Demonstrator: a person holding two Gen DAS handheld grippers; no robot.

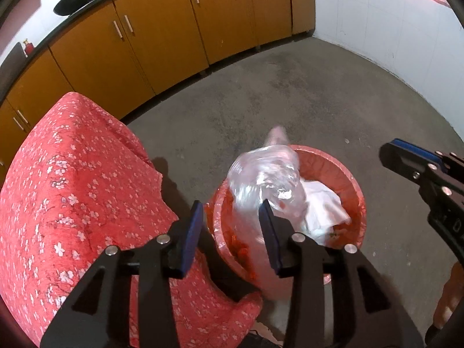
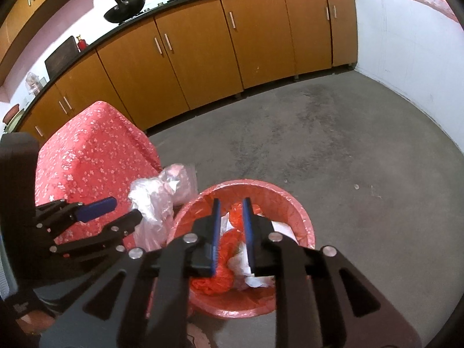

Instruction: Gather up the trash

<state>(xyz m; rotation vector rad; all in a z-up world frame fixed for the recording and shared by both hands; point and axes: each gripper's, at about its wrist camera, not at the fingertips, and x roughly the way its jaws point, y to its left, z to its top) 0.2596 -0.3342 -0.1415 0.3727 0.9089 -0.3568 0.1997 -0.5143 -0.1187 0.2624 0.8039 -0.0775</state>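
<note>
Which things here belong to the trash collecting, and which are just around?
Job:
clear plastic bag
red bin
white paper inside the bin
left gripper
right gripper

Just around:
floral-covered seat
woks
cabinets

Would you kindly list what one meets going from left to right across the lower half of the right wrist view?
Left hand-held gripper → clear plastic bag → right hand-held gripper above the red-lined trash bin → bare grey floor.
</note>
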